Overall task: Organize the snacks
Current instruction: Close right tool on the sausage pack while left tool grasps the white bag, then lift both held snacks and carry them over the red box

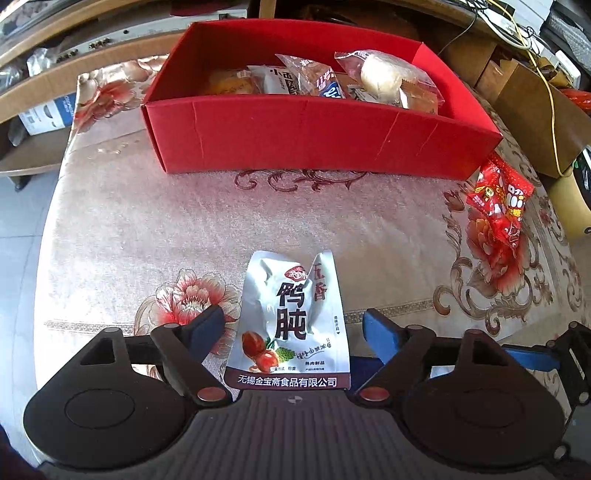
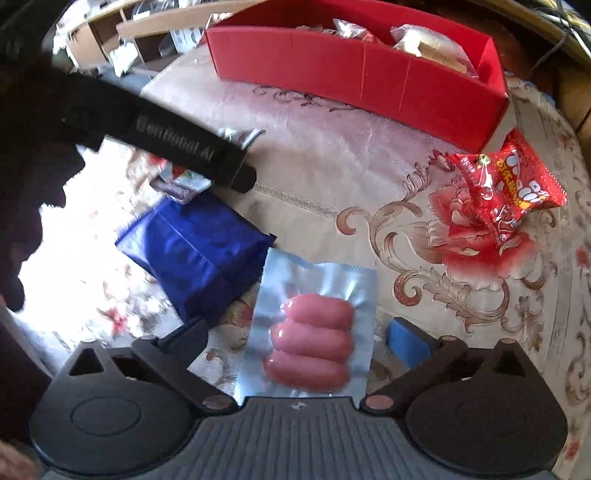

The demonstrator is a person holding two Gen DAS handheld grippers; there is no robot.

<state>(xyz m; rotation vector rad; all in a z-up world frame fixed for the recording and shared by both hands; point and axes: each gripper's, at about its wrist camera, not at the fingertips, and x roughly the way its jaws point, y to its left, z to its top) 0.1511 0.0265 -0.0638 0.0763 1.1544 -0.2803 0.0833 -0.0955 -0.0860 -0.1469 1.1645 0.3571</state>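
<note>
Nearest, the left gripper (image 1: 291, 325) stands wide around a silver foil pouch (image 1: 290, 325) printed 鸭肫 and 无锡金宝斋食品有限公司; the right gripper (image 2: 299, 332) stands wide around a clear vacuum pack of three pink sausages (image 2: 310, 332). Both seem poised to grasp: close, lift, then carry to the far red cardboard box (image 1: 295, 133) holding snacks.

Home living room, lived-in. Counter (image 1: 147, 229) has a floral-print cloth cover; wooden shelving (image 1: 33, 92) sits behind it to the left with boxes and clutter, cardboard boxes (image 1: 532, 99) and loose cables (image 1: 517, 33) behind it to the right.
</note>
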